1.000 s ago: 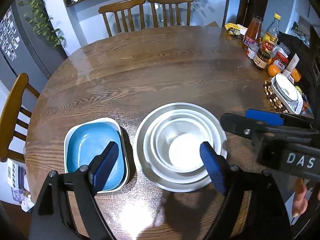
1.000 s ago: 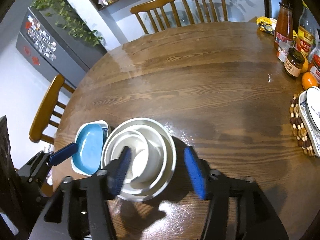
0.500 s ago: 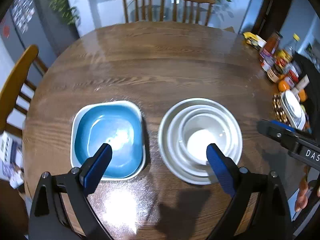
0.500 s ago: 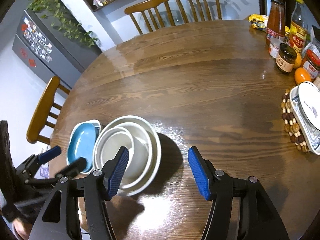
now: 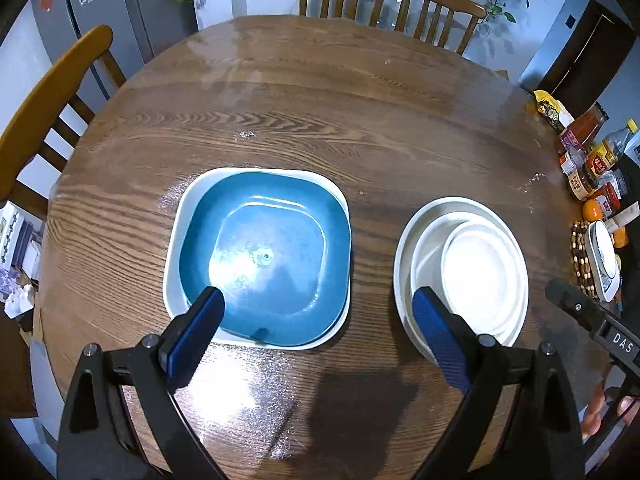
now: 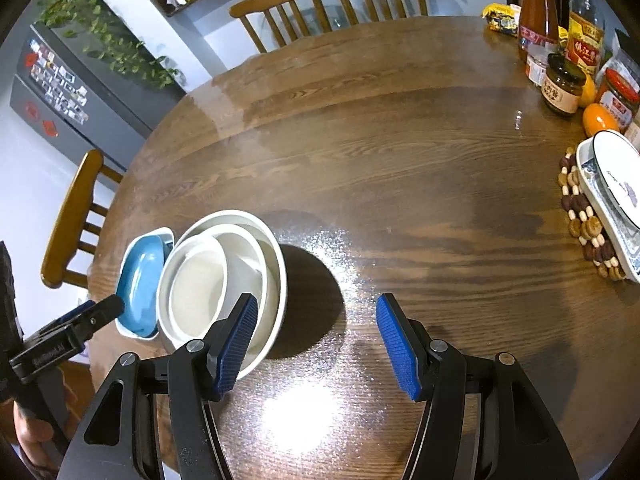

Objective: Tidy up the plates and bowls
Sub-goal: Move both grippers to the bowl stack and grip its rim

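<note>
Your left gripper [image 5: 316, 332] hangs over the near edge of the round wooden table [image 5: 304, 120] with its jaws spread wide and just easing inward; nothing is gripped between them, though its left blue pad overlaps the near rim of the blue square plate [image 5: 266, 258] in the left wrist view. That blue plate sits nested in a white square dish [image 5: 174, 248] directly ahead of this gripper. Just to the right of the pair, apart from them, stands the stack of white round bowls [image 5: 460, 272], three nested with the smallest on top. Your right gripper [image 6: 316, 340] has its jaws about half open and holds nothing; its left pad lies over the near right rim of the white bowls in its own view, and whether it touches the rim you cannot tell, while the other pad is over bare table. Further right along the table edge a patterned dish [image 6: 612, 196] rests on a beaded wooden trivet [image 6: 584, 220]. Beyond it stand jars and sauce bottles [image 6: 560, 60] and an orange fruit [image 6: 598, 118]. Across the table, two wooden chairs [image 5: 388, 0] stand at the far side, and a third chair [image 5: 44, 112] at the left.
</note>
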`<state>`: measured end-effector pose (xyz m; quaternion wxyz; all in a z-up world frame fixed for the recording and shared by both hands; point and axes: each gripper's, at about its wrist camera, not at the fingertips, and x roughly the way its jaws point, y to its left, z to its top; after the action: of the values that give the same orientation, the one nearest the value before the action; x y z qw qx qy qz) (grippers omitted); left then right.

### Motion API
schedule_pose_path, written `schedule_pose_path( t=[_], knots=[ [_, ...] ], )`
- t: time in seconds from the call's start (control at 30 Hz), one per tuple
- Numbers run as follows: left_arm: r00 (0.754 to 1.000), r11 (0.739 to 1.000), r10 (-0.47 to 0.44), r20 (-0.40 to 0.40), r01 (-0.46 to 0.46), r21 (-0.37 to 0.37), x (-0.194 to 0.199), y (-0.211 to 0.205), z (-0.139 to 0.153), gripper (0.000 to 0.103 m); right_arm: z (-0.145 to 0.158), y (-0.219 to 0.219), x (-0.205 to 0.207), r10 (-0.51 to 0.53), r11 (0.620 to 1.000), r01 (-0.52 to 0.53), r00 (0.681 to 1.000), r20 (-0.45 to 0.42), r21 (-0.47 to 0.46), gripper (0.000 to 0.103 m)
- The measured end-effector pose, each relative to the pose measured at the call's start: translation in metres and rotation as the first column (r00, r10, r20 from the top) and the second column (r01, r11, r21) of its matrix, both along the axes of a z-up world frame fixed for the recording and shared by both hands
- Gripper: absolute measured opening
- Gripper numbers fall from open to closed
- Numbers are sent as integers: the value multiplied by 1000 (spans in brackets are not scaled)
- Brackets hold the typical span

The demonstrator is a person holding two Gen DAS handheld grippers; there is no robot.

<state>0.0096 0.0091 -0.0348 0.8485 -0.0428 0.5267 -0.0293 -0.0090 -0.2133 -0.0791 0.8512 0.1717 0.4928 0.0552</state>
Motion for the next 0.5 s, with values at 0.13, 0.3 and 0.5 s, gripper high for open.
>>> schedule_pose_path(
  t=[0.13,0.3,0.5],
  knots=[
    [1000,1000,-11,-2,11,-2,4,-4,-2,85,-4,-3,2,-7,1000,7,1000,-5,24,62],
    [1000,1000,-28,-4,28,-4,12,-9,-5,70,-9,-6,5,-12,999,12,1000,-19,39,54],
    [998,998,-53,-15,53,-20,18,-15,-6,58,-17,-5,11,9,997,-6,999,-38,81,41]
  ],
)
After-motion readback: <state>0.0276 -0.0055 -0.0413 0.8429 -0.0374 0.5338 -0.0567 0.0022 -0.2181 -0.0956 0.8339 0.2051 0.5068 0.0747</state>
